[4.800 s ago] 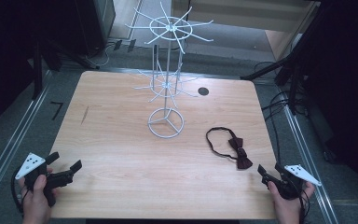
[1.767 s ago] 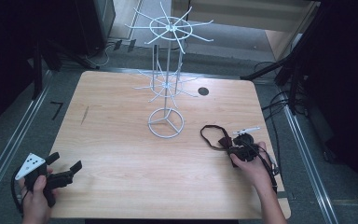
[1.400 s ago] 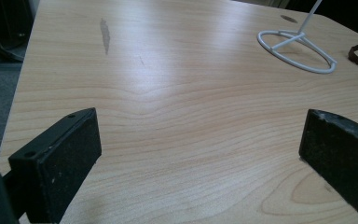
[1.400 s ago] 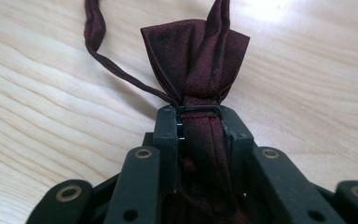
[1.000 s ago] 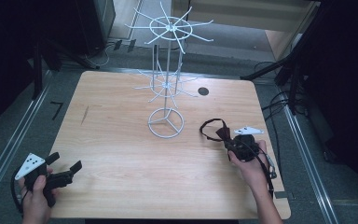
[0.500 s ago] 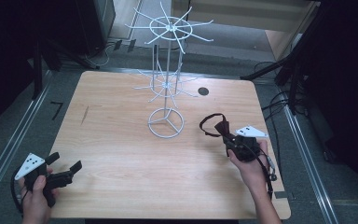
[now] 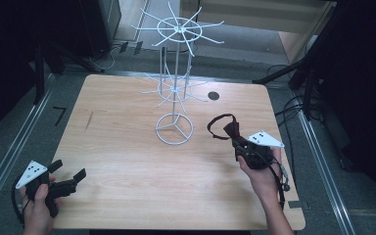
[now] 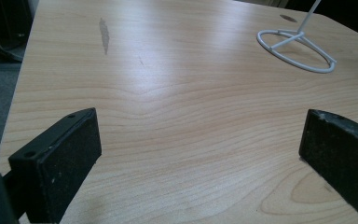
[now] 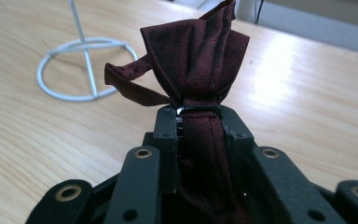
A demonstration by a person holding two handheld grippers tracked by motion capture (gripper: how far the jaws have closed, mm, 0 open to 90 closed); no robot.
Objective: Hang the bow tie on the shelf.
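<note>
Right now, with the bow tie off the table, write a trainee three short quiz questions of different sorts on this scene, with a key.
1. True or false: the right hand-held gripper is shut on the dark red bow tie.
2. Which is open with nothing between its jaws? A) the left hand-held gripper B) the right hand-held gripper C) both
3. What white thing stands on the wooden table, between the table's middle and its far edge?

Key
1. True: its jaws clamp the tie's middle, and the strap loop hangs free.
2. A: its jaws stand wide over bare wood.
3. The white wire display stand, with a ring base and two tiers of spokes.
</note>
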